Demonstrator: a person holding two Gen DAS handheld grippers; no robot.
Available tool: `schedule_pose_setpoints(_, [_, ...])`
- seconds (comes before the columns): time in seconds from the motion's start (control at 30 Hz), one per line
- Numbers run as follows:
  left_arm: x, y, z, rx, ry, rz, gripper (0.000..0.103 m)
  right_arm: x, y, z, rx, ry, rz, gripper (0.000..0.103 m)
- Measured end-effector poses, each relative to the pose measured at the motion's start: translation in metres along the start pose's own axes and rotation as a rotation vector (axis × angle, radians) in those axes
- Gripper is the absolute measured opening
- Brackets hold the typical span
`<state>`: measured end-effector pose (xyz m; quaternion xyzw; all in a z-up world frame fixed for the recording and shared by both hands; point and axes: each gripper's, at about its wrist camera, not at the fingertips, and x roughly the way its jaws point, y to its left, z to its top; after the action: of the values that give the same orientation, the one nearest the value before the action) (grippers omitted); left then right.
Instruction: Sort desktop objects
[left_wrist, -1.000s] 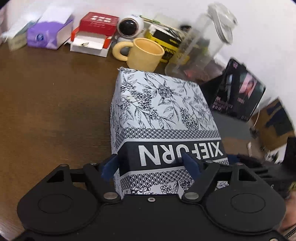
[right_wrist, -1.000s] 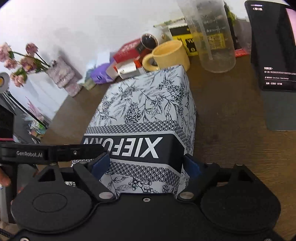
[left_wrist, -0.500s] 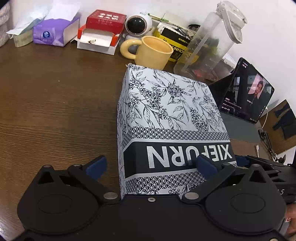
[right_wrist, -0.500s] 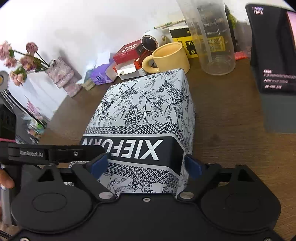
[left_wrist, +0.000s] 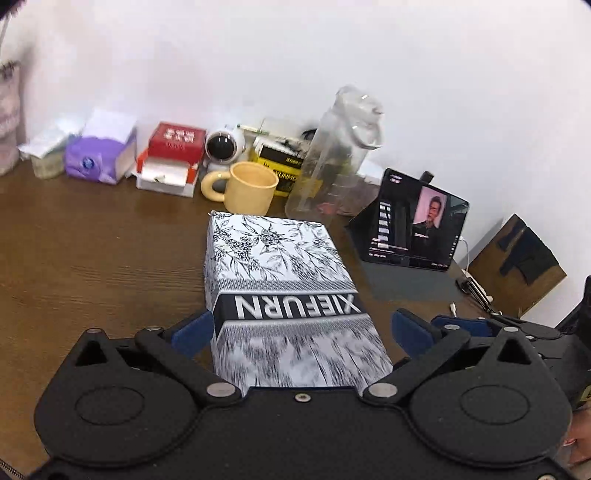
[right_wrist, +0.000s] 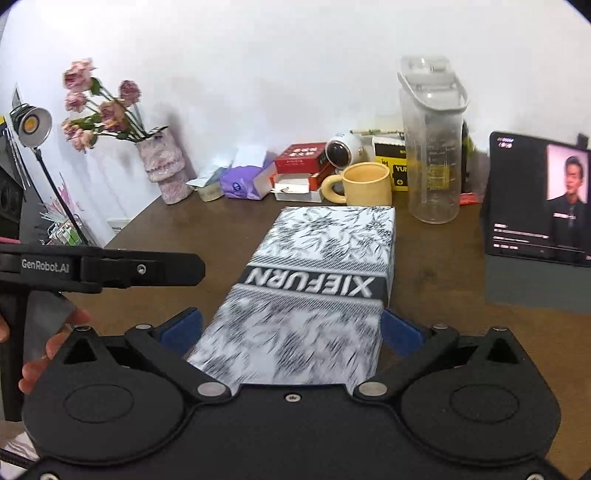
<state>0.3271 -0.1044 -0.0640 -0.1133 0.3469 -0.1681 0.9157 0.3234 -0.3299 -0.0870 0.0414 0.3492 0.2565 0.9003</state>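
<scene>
The patterned box (left_wrist: 280, 284) lies flat on the brown desk (left_wrist: 92, 266), its long axis running from 6 o'clock toward 12 o'clock, far end aimed at the yellow mug (left_wrist: 247, 188); its XIEFURN lettering reads upside down. The left gripper (left_wrist: 299, 332) straddles the near end with fingers spread wide, the right pad clearly off the box. The right gripper (right_wrist: 291, 328) likewise straddles it, released, pads (right_wrist: 400, 330) just beside the sides. At 1 o'clock stands a clear bottle (left_wrist: 332, 155); at 3 o'clock a tablet (left_wrist: 413, 225).
</scene>
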Motion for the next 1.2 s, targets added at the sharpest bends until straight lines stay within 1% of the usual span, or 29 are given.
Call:
schedule_pose_setpoints(0.07, [-0.021, -0.007, -0.011, 0.016, -0.029, 0.019, 0.103, -0.020, 0.012, -0.010, -0.011, -0.010, -0.006, 0.103])
schedule_pose_setpoints(0.13, [-0.046, -0.014, -0.025, 0.022, -0.062, 0.053, 0.103, -0.040, 0.024, -0.022, -0.022, -0.020, -0.009, 0.103])
schedule_pose_setpoints(0.27, [-0.093, -0.022, -0.056, -0.005, -0.106, 0.107, 0.103, -0.084, 0.054, -0.052, -0.048, -0.052, -0.033, 0.103])
schedule_pose_setpoints(0.5, [-0.163, -0.037, -0.114, -0.044, -0.115, 0.194, 0.103, -0.146, 0.095, -0.097, -0.048, -0.079, -0.064, 0.103])
schedule_pose_setpoints(0.63, [-0.199, -0.045, -0.142, -0.064, -0.119, 0.236, 0.103, -0.172, 0.116, -0.114, -0.044, -0.073, -0.081, 0.103])
schedule_pose_setpoints(0.73, [-0.221, -0.048, -0.156, -0.070, -0.122, 0.259, 0.103, -0.190, 0.129, -0.123, -0.047, -0.075, -0.097, 0.103])
schedule_pose_setpoints(0.87, [-0.245, -0.048, -0.169, -0.095, -0.136, 0.287, 0.103, -0.206, 0.140, -0.129, -0.038, -0.076, -0.115, 0.103])
schedule_pose_setpoints(0.97, [-0.260, -0.048, -0.177, -0.103, -0.127, 0.299, 0.103, -0.214, 0.148, -0.134, -0.026, -0.069, -0.135, 0.103])
schedule_pose_setpoints(1.1, [-0.273, -0.048, -0.183, -0.068, -0.118, 0.350, 0.103, -0.215, 0.160, -0.142, -0.010, -0.051, -0.154, 0.103])
schedule_pose_setpoints(1.2, [-0.277, -0.043, -0.185, -0.059, -0.115, 0.367, 0.103, -0.214, 0.169, -0.147, -0.002, -0.050, -0.185, 0.103])
